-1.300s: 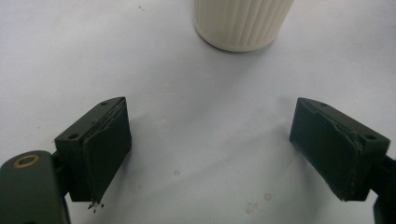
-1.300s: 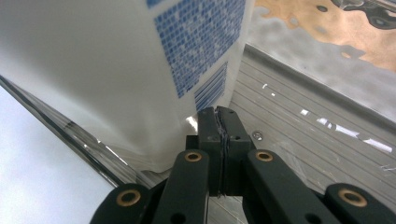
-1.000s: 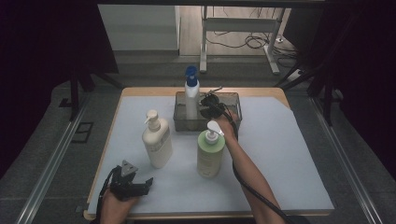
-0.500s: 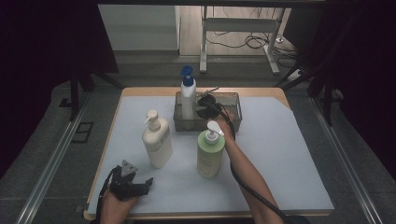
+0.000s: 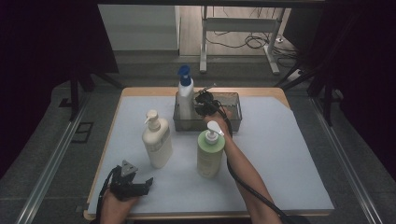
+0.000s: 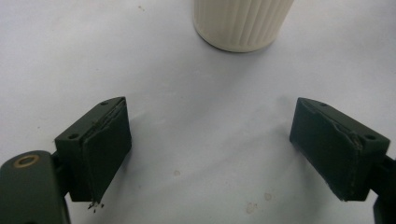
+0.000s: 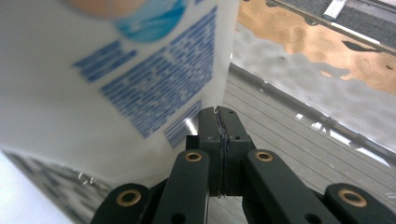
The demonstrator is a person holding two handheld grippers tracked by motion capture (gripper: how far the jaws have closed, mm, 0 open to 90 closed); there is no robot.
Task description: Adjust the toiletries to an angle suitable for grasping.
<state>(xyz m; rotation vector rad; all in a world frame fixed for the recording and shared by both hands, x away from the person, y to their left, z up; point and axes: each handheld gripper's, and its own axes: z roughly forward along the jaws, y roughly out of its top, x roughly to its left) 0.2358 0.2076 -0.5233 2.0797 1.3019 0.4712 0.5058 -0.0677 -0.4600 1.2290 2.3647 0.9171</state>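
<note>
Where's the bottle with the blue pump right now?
In the high view the blue-pump bottle stands upright in the left end of the grey bin at the table's far side, with the right gripper just beside it.

- It looked like a lab or recording studio.
- Black curtains (image 5: 42, 42) hung left and right.
- Loose cables (image 5: 243, 42) lay beyond a metal table frame (image 5: 238, 28) on the far floor.
</note>
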